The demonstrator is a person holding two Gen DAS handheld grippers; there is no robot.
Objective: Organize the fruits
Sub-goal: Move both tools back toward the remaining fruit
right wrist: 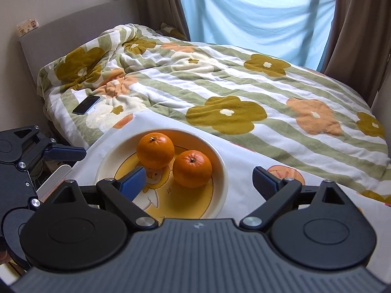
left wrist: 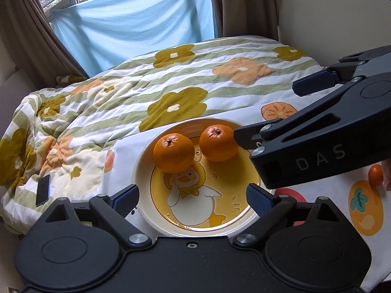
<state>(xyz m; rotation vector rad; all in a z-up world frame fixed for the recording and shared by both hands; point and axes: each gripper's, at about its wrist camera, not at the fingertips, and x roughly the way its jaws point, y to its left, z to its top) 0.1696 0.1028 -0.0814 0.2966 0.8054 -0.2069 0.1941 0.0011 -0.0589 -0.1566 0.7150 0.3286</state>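
A cream plate (left wrist: 143, 171) with a yellow duck picture sits on a white fruit-print cloth and holds two oranges, one at the left (left wrist: 173, 153) and one at the right (left wrist: 218, 143). A small orange (left wrist: 375, 175) lies on the cloth at the far right. My left gripper (left wrist: 194, 195) is open and empty over the plate's near side. My right gripper (left wrist: 266, 112) comes in from the right, open, just beside the right orange. In the right wrist view the plate (right wrist: 221, 168) holds both oranges (right wrist: 155, 150) (right wrist: 192, 168), and my right gripper (right wrist: 199, 180) is open and empty around the nearer one.
A flower-print quilt (left wrist: 151, 83) covers the bed behind the cloth. A dark phone (left wrist: 43, 190) lies on the quilt at the left; it also shows in the right wrist view (right wrist: 86, 104). Blue sheet and brown curtains hang at the window behind.
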